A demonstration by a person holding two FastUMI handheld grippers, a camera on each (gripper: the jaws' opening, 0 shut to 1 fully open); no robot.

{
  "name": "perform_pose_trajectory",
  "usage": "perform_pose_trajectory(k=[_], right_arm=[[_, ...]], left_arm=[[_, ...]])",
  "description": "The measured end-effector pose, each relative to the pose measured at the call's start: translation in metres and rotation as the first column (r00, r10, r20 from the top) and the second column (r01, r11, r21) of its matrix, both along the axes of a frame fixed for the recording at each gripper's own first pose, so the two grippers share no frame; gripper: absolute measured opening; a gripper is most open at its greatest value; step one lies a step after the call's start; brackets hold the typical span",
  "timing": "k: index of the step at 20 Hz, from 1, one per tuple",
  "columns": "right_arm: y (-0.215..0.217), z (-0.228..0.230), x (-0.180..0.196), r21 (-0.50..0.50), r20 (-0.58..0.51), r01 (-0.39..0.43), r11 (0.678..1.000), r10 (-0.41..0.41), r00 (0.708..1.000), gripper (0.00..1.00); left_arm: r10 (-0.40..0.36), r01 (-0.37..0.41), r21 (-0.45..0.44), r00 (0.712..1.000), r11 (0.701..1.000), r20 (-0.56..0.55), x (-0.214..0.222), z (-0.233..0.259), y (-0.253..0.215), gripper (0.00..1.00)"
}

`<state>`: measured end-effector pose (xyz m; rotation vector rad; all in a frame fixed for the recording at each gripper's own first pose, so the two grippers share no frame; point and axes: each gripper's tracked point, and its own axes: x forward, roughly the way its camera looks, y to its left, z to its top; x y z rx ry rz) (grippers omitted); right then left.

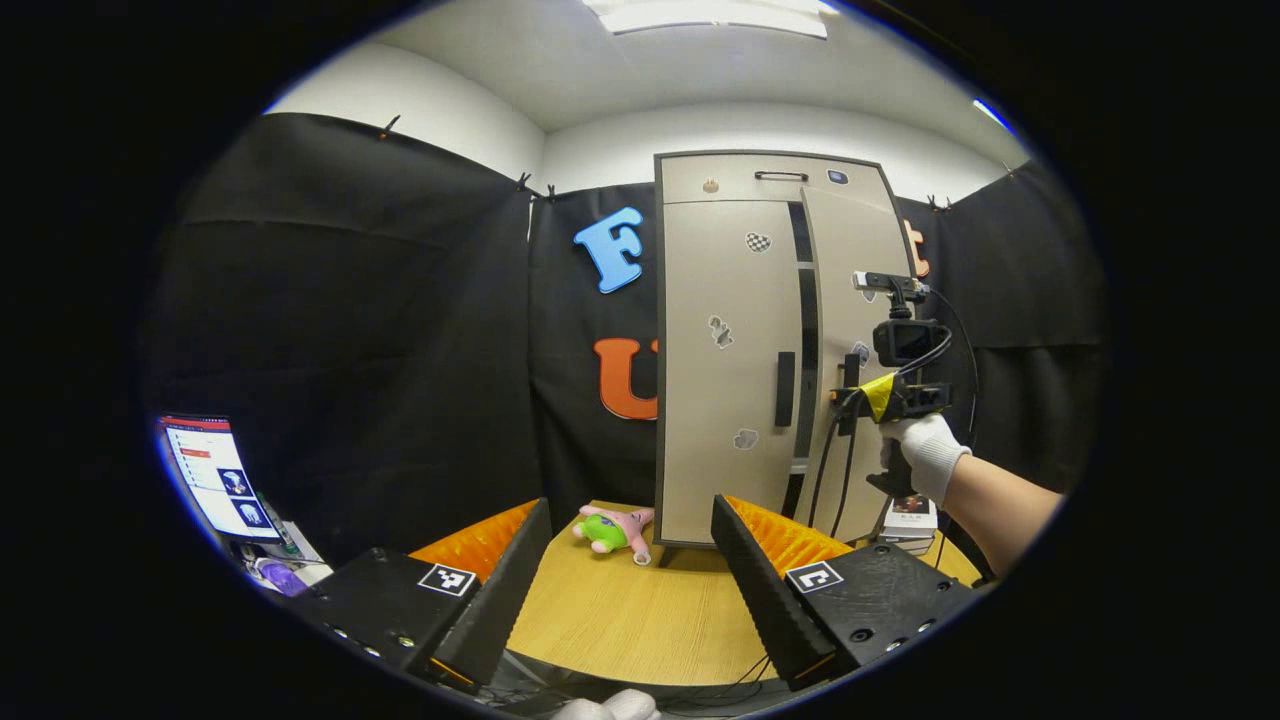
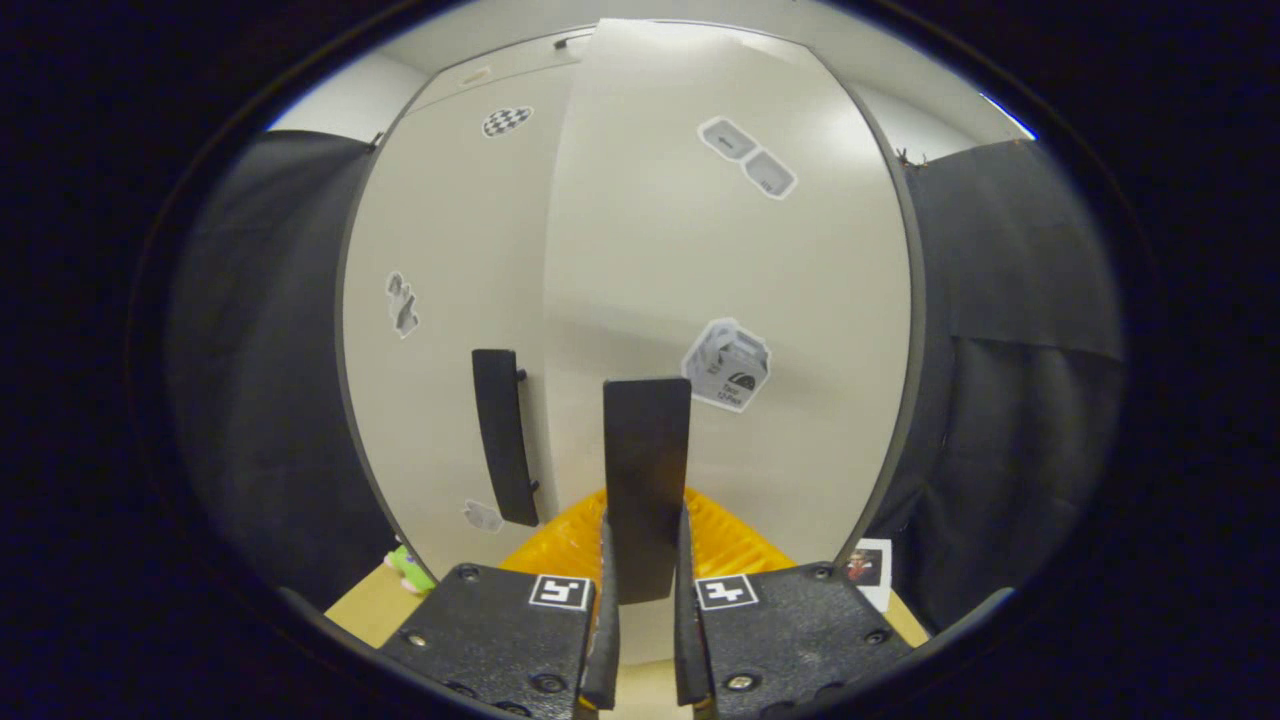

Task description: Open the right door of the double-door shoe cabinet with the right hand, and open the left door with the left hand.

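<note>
Right tool [image 2: 645, 600] clamping right door handle [image 2: 646, 480] (lower end hidden), left tool [image 1: 630, 580] agape.

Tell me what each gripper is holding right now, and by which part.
The right gripper is shut on the right door's handle, near its lower end. The left gripper is open, holding nothing.

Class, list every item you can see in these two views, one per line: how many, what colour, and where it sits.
Shoe cabinet: one, beige, standing on the table.
Right door: one, beige, partly open.
Left door: one, beige, closed.
Door handles: two, black, left free, right gripped.
Stickers: several, grey-white, on the doors.
Plush toy: one, pink and green, by the cabinet's foot.
Table: one, light wood.
Screen: one, far left.
Left gripper: open, away from the cabinet.
Right gripper: shut on the right handle.
Hand: white glove.
</note>
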<state>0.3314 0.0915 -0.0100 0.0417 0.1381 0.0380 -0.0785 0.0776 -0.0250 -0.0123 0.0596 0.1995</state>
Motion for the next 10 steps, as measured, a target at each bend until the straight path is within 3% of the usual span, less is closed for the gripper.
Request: perform_pose_trajectory(k=[10], right_arm=[[-0.025,-0.001,-0.025,0.000,-0.003,-0.001,1.000,0.001,1.000,0.22]], left_arm=[[-0.026,0.026,-0.011,1.000,1.000,0.014,-0.011,0.003,-0.012,0.97]])
